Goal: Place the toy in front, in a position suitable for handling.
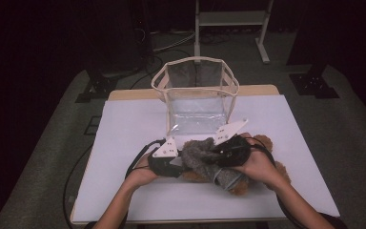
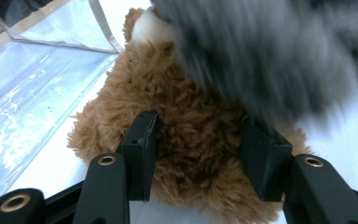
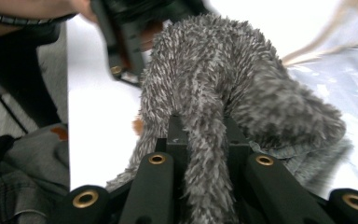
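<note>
Your clear bin [image 1: 198,98] stands empty; left gripper [image 2: 198,158] clamps the brown teddy [image 2: 177,116], right gripper [image 3: 205,154] pinches the grey fuzzy garment [image 3: 223,84], hands low together

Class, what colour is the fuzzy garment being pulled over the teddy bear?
Grey, flecked lighter: the garment shows best in the right gripper view, over the brown bear.
</note>
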The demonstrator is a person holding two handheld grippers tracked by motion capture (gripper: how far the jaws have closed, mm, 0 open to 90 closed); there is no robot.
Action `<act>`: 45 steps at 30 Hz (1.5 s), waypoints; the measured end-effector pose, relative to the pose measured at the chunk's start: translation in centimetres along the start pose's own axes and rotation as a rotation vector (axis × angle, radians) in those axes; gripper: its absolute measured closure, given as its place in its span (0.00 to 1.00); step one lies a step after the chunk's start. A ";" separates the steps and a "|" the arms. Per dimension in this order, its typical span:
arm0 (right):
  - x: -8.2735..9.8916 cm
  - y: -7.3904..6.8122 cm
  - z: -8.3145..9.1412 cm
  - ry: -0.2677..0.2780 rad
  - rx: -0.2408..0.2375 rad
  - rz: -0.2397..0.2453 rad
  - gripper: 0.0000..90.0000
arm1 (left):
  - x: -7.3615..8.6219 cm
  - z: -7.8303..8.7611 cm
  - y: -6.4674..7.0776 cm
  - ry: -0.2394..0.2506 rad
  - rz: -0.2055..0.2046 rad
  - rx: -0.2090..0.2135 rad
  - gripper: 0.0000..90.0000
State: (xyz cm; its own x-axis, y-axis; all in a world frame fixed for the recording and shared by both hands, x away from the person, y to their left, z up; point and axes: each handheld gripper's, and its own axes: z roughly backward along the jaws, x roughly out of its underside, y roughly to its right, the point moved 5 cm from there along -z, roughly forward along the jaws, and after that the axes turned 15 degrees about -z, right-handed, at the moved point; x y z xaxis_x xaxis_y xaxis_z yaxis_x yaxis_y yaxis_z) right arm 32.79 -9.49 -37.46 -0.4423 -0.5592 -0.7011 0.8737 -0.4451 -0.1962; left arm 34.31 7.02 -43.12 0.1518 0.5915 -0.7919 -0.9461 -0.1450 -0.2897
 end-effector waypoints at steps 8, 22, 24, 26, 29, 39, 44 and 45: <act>2.5 1.3 0.5 -0.026 -0.001 -0.046 0.86 | 0.9 1.2 -0.5 -0.004 0.015 -0.008 0.53; 1.1 -0.8 -1.6 -0.032 -0.040 0.026 0.86 | 0.8 0.1 0.7 -0.013 -0.011 0.058 0.54; 1.2 -0.6 -1.2 -0.028 -0.040 0.017 0.86 | 0.8 0.1 0.7 -0.014 -0.007 0.062 0.53; 1.5 0.0 -0.1 -0.015 -0.023 0.000 0.86 | 0.8 0.1 0.8 -0.018 -0.016 0.063 0.52; 2.0 1.5 2.0 0.012 0.025 -0.037 0.86 | 0.7 0.0 0.9 -0.023 -0.027 0.075 0.52; 3.7 4.2 3.1 0.018 0.030 -0.150 0.85 | -0.5 0.7 0.7 0.031 -0.029 0.063 0.45; 3.8 2.6 2.1 -0.025 -0.005 -0.105 0.85 | -1.1 -0.1 1.2 0.040 -0.049 0.066 0.43; 3.8 2.6 2.3 -0.024 0.002 -0.099 0.85 | -1.0 -0.2 1.3 0.031 -0.051 0.069 0.43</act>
State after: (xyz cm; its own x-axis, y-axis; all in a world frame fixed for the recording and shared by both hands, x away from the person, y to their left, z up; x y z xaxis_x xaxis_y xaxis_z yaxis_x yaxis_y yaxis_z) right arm 32.91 -14.39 -39.08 -0.5310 -0.5294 -0.6616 0.8253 -0.5000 -0.2623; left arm 32.96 6.05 -42.82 0.2083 0.5716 -0.7937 -0.9541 -0.0597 -0.2934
